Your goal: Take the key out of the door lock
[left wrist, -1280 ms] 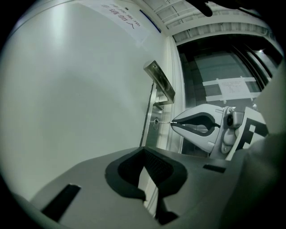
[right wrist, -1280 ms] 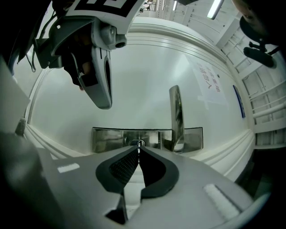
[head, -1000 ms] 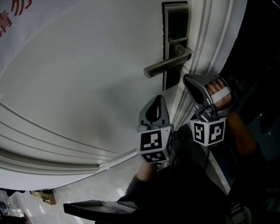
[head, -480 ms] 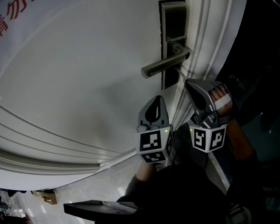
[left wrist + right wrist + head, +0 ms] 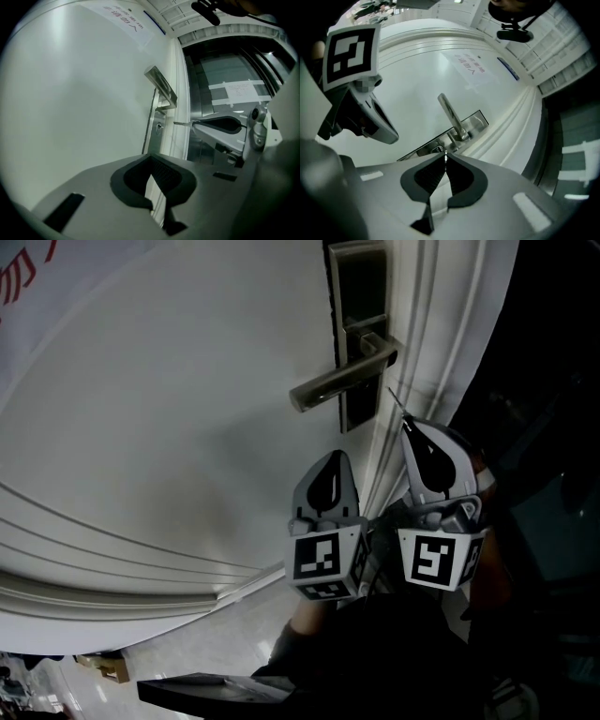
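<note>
The white door fills the left of the head view, its mouldings curving along the bottom edge. Toward one o'clock on it sits the dark lock plate, and the metal lever handle runs out from the plate toward eight o'clock. Below the handle, at about six o'clock from its free end, the left gripper hangs close to the door face. Its own view shows its jaws brought together at the tips with nothing between them, and its marker cube faces up at the camera. Just beside it, at three o'clock, the right gripper is pinched tight on the key, whose thin blade sticks out past the tips toward eleven o'clock. The key is clear of the lock: in the left gripper view the blade's end stands a short way off the keyhole, at three o'clock from it, with a gap showing between them. The keyhole lies in the plate below the lever's hub. The right gripper's cube sits near the left one, the two apart
</note>
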Tool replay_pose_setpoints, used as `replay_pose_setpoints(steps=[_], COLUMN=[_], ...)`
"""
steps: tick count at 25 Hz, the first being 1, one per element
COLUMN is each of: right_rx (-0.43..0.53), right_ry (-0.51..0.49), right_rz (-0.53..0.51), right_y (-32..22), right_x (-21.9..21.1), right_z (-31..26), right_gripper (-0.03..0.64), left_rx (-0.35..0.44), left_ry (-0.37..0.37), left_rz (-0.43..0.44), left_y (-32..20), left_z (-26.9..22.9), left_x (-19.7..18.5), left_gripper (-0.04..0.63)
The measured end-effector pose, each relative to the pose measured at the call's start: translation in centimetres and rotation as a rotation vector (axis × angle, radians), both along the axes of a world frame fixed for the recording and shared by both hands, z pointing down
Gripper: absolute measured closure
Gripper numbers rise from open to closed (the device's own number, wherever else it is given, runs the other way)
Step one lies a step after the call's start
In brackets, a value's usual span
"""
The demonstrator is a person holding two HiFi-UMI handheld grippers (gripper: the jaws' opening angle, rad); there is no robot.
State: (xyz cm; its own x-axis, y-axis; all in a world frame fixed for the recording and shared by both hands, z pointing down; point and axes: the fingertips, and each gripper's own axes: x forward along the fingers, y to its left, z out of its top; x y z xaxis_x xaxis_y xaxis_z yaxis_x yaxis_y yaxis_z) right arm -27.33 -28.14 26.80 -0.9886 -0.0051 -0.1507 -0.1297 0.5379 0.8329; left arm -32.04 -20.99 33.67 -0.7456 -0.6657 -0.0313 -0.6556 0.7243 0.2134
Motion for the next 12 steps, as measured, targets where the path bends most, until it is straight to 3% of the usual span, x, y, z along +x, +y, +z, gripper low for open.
replay_pose_setpoints(steps=[7, 12], right_rx=[-0.441, -0.547], right_ry=[-0.024, -0.022], right_rz=[-0.114, -0.168], right_y=[0.1, 0.5], right_x=[1.7, 2.1], right_z=[-0.6, -0.7], right_gripper=[0.604, 0.604], left_rx=[-0.006, 0.003], left_ry=[-0.036, -0.026], left_rz=[0.030, 0.016], left_y=[-0.3, -0.4], left_z=[-0.6, -1.1], left_x=[0.7, 0.7], left_gripper=[0.596, 0.595])
